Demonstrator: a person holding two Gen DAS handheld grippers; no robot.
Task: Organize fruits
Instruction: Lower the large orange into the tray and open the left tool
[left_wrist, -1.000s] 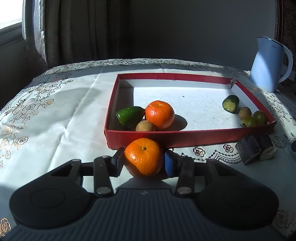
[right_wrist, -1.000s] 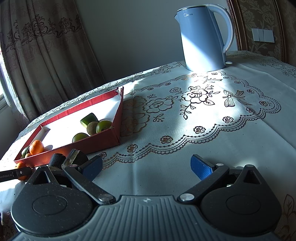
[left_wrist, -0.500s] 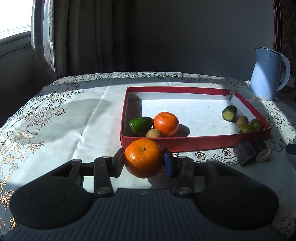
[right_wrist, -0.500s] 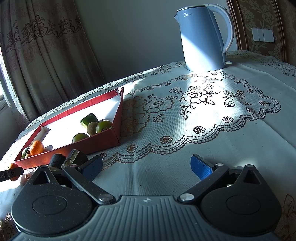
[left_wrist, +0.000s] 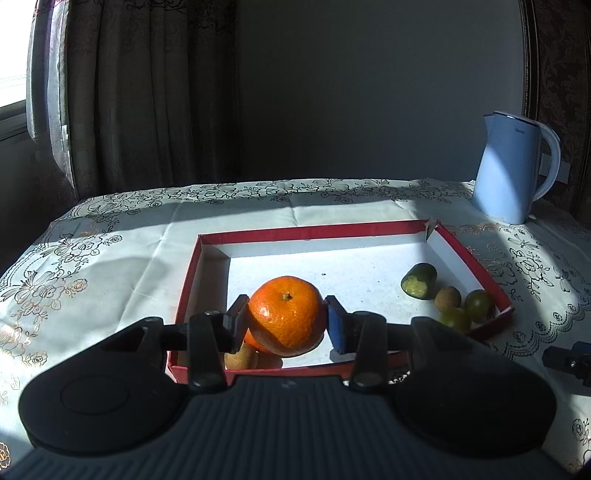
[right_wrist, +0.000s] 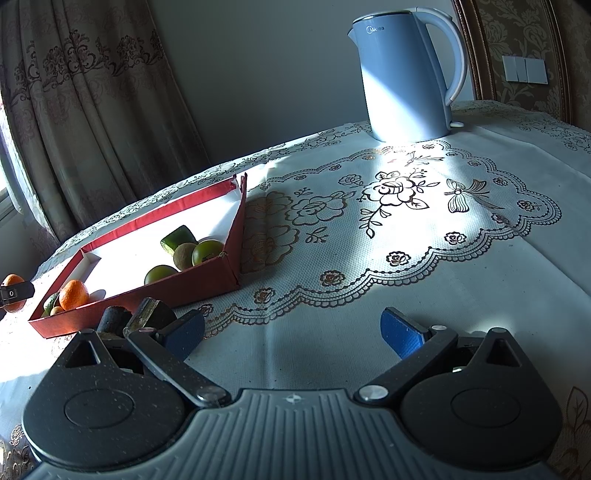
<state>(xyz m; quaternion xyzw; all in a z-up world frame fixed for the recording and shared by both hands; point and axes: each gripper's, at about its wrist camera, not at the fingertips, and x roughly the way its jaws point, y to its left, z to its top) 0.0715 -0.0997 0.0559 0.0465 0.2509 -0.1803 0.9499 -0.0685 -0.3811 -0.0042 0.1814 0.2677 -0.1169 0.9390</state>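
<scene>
Left wrist: left gripper (left_wrist: 287, 319) jaws clamp orange (left_wrist: 286, 314), hiding tray (left_wrist: 474, 258) fruit, perhaps second orange; right gripper (right_wrist: 291, 332) jaws apart.

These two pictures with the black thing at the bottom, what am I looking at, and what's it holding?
Each picture comes from a camera on a hand-held two-finger gripper, looking forward along its fingers; a person carries one in each hand. In the left view, the left gripper is shut on an orange, held above the near left corner of a red tray. Inside lie another orange, green pieces and small brown and green fruits. In the right view, the right gripper is open and empty over the tablecloth. Two dark chunks lie outside the tray; a blue kettle stands behind.
</scene>
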